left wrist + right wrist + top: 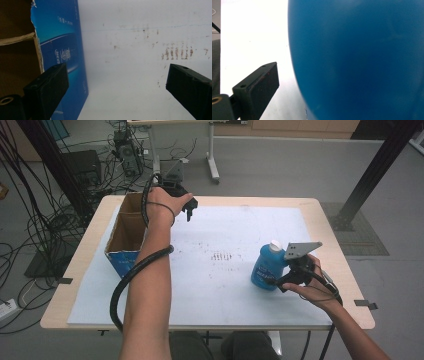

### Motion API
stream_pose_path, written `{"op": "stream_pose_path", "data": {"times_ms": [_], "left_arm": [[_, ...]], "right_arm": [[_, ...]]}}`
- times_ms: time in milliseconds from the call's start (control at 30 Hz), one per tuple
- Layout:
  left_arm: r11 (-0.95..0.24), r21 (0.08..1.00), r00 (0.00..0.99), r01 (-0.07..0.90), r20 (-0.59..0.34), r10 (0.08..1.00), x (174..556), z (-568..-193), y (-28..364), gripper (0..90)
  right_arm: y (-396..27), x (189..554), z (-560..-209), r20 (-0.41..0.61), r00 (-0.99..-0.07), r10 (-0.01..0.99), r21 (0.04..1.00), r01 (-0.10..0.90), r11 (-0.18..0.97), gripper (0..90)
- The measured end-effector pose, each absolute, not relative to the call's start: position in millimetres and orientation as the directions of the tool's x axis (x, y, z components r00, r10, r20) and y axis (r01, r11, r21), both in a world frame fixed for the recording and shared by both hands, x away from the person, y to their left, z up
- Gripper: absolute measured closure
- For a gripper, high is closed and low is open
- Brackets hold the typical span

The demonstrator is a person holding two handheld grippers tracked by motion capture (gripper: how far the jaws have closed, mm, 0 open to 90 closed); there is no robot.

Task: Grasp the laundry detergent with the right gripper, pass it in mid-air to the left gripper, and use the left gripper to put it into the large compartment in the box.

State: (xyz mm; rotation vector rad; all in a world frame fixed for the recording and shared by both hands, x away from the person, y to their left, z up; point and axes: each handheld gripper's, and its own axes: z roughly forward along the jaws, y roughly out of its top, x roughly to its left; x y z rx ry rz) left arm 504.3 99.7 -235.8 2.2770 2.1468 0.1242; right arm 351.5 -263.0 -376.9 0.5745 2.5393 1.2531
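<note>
- High view gives us two grippers: the right gripper (280,282) sits against one blue bottle (268,265), which stands upright at the white mat's (220,285) right side.
- We cannot tell whether its jaws grip the bottle.
- Our left gripper (189,211) hangs wide open, holding nothing, just beside one cardboard box (125,232).

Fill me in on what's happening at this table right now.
A person works a gripper in each hand. The right gripper is up against a blue bottle standing upright on the white mat; whether its jaws have closed on it cannot be told. The left gripper hangs open over the mat beside an open cardboard box, holding nothing.
</note>
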Motion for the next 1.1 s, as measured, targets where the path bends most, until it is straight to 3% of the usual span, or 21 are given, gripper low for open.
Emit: {"op": "stream_pose_path", "data": {"times_ms": [233, 833, 1100], "left_arm": [[-0.062, 0.067, 0.059, 0.996, 0.046, 0.997, 504, -235, 99, 5.1], [-0.071, 0.058, 0.068, 0.996, 0.050, 0.996, 503, -238, 99, 5.1], [-0.074, 0.055, 0.071, 0.996, 0.067, 0.995, 503, -239, 99, 5.0]], "right_arm": [[-262, 352, -380, -0.059, -0.889, 0.454, 0.794, 0.233, 0.561, 9.9], [-264, 355, -391, -0.054, -0.886, 0.461, 0.799, 0.239, 0.552, 39.3], [-265, 355, -392, -0.041, -0.888, 0.458, 0.805, 0.243, 0.542, 41.2]]}}
